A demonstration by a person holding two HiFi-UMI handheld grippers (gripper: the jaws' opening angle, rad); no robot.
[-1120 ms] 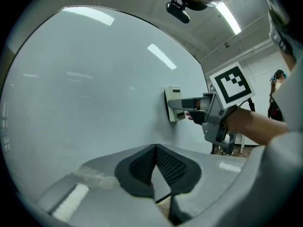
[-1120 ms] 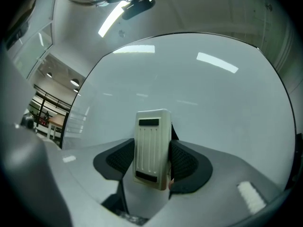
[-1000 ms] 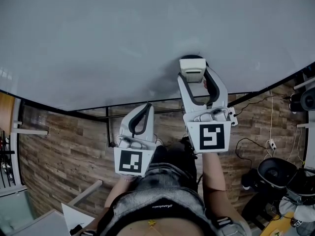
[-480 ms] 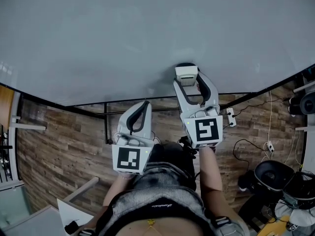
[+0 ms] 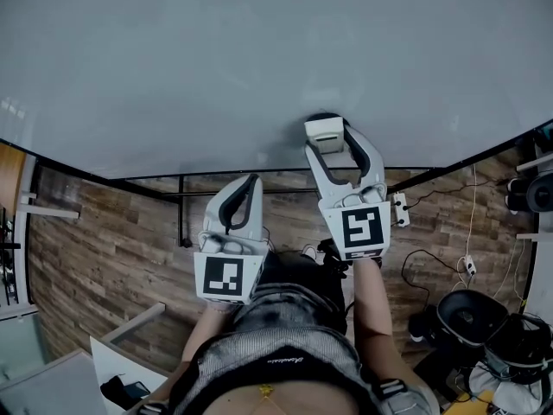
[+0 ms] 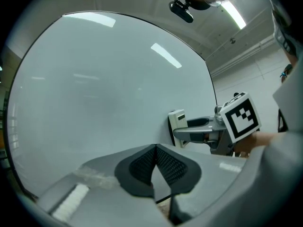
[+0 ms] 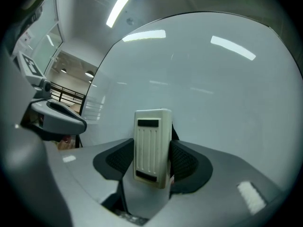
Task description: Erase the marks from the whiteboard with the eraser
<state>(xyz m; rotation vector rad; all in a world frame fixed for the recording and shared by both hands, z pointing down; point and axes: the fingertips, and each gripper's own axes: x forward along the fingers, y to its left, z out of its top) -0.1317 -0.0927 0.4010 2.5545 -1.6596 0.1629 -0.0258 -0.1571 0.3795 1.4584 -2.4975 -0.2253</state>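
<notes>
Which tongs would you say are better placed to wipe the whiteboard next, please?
Right. The right tongs are shut on the eraser, which appears to rest against the whiteboard; the left tongs are shut on nothing, lower down.

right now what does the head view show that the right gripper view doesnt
Only the head view: the wood floor, the person's torso and the right gripper's marker cube. Only the right gripper view: ceiling lights and the eraser's ribbed back, clamped between the jaws. Both: the whiteboard, the eraser and the left gripper.
</notes>
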